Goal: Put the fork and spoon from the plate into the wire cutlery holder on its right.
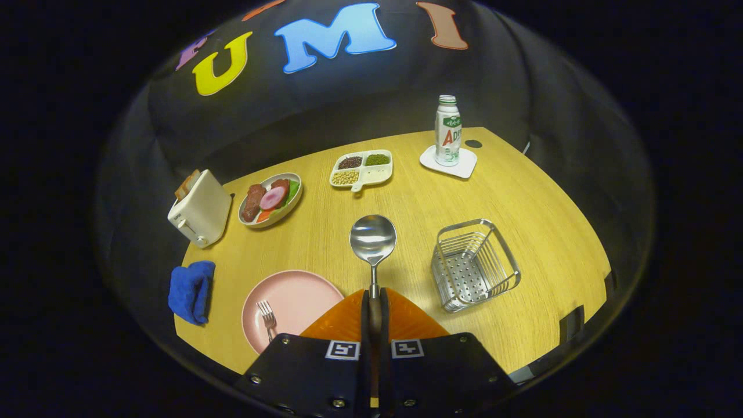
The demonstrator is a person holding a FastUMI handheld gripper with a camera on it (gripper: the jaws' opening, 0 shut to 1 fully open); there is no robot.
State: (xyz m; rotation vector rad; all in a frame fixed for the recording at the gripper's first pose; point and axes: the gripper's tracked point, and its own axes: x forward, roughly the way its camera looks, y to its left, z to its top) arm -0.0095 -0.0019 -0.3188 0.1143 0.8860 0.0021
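Tongs (374, 310) are clamped together on the spoon (372, 244), both fingers pressing its handle, with the bowl held out ahead of them above the table (522, 197). Remaining cutlery: the fork (267, 318) lies on the pink plate (296, 299), just beside the fingers on their left. Destination: the wire holder (473, 264) stands on the plate's right, apart from the spoon and seemingly tilted.

Risks, as judged: the grip sits low on a thin handle, so the spoon may pivot or slip during the swing across. A bowl-first approach could catch the rim wires and tip the light holder. Releasing too high invites a bounce out.
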